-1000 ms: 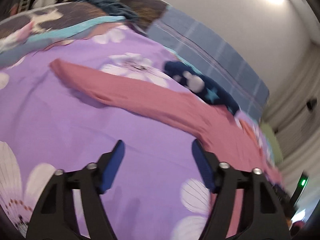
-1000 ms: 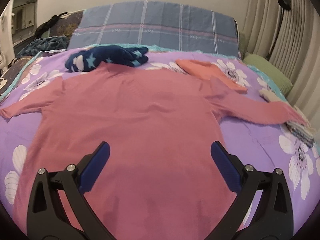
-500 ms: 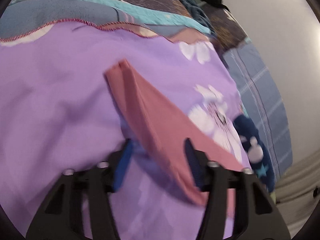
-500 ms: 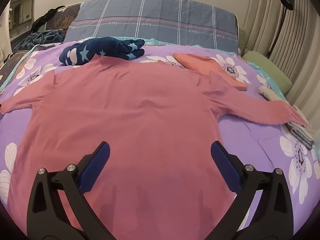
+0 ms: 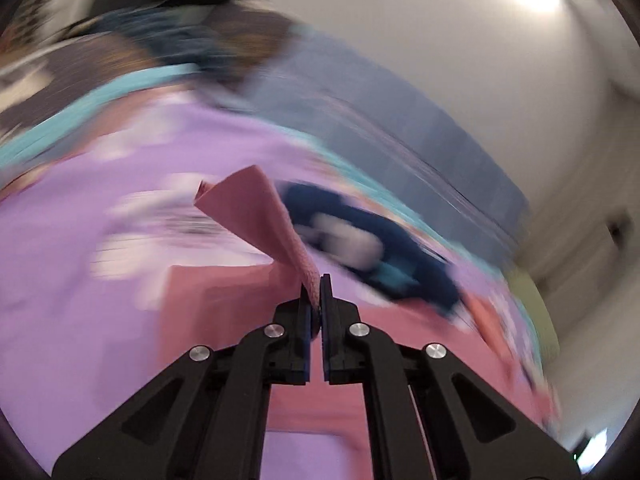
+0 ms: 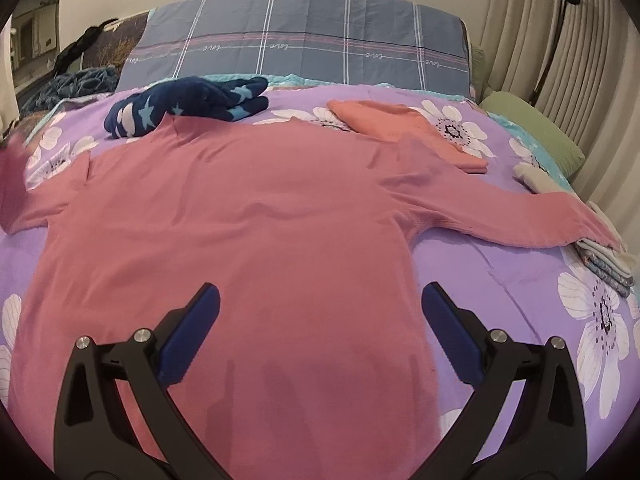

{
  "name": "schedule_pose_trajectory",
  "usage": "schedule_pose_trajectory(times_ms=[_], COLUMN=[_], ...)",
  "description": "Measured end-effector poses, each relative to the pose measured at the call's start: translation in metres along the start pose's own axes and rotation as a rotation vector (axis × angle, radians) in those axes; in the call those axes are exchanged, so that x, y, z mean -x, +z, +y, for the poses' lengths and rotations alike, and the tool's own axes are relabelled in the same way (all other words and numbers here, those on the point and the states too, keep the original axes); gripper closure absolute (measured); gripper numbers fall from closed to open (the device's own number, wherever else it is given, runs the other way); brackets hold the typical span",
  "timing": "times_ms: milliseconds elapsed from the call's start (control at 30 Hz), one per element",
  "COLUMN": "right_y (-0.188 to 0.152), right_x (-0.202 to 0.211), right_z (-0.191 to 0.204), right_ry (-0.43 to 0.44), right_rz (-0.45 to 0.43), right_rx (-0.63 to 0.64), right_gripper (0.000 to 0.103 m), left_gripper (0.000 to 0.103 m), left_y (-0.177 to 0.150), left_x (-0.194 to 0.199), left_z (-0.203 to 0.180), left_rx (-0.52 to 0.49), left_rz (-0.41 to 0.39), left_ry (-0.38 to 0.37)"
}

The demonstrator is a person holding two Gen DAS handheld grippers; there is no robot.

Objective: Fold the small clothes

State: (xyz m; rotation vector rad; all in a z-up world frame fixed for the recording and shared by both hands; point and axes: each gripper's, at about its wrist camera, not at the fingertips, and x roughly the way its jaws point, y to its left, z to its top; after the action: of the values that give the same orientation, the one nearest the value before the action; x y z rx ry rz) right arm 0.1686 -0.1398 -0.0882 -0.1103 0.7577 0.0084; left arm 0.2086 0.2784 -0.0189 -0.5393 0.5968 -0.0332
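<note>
A pink long-sleeved top point(image 6: 248, 216) lies spread flat on the purple flowered bedsheet point(image 6: 500, 280), its right sleeve point(image 6: 520, 216) stretched out to the right. My left gripper point(image 5: 316, 284) is shut on the cuff end of the left sleeve point(image 5: 256, 208), which stands lifted off the sheet in the blurred left wrist view. In the right wrist view that raised sleeve shows as a blurred pink patch at the left edge point(image 6: 10, 168). My right gripper point(image 6: 320, 300) hangs open over the lower part of the top, with nothing between its fingers.
A dark blue star-patterned garment point(image 6: 188, 104) lies by the top's collar. A folded orange garment point(image 6: 404, 128) sits at the back right. Folded pale clothes point(image 6: 604, 264) rest under the right cuff. A blue plaid pillow point(image 6: 300, 44) and a green cushion point(image 6: 536, 132) line the back.
My left gripper closed on the left sleeve's end and lifted it off the sheet toward the top's body. My right gripper crept forward over the top, still open.
</note>
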Motion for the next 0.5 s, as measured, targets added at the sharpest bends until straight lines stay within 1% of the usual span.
schedule_pose_trajectory(times_ms=[33,67,100,167,200,267,300,400,500], right_y=[-0.001,-0.002,-0.004,-0.008,-0.01,-0.013,-0.015,-0.016,-0.012], right_x=[0.001,0.003,0.003,0.003,0.002,0.001,0.001,-0.001,-0.003], right_z=[-0.003,-0.01,-0.016,-0.03,-0.037,-0.049,-0.055,-0.068,-0.074], right_ry=[-0.003,-0.009,-0.014,-0.022,-0.03,-0.043,-0.048,-0.041,0.006], right_rz=[-0.004,-0.008,-0.007,0.0,0.004,0.01,0.013,0.02,0.024], right_rx=[-0.007,-0.019,-0.031,-0.056,-0.069,-0.084,-0.09,-0.106,-0.113], right_gripper=[0.002,0.002,0.002,0.002,0.002,0.002,0.002,0.002,0.002], left_gripper=[0.1,0.1,0.1,0.1,0.1,0.1,0.1,0.1,0.1], left_y=[-0.007,-0.013,-0.026,-0.051,-0.068,-0.098,-0.118,-0.156,-0.17], left_x=[-0.01,-0.016,-0.029,-0.049,-0.063,-0.084,-0.096,-0.119,-0.13], left_z=[-0.033,-0.053,-0.089,-0.134,-0.157,-0.187,-0.199,-0.209,-0.198], left_rx=[-0.062,-0.098,-0.163,-0.245,-0.297,-0.39,-0.43,-0.472,-0.49], left_rz=[0.025,0.042,0.078,0.139,0.172,0.217,0.255,0.348,0.38], left_ry=[-0.046,-0.074,-0.126,-0.19,-0.215,-0.218,-0.217,-0.186,-0.153])
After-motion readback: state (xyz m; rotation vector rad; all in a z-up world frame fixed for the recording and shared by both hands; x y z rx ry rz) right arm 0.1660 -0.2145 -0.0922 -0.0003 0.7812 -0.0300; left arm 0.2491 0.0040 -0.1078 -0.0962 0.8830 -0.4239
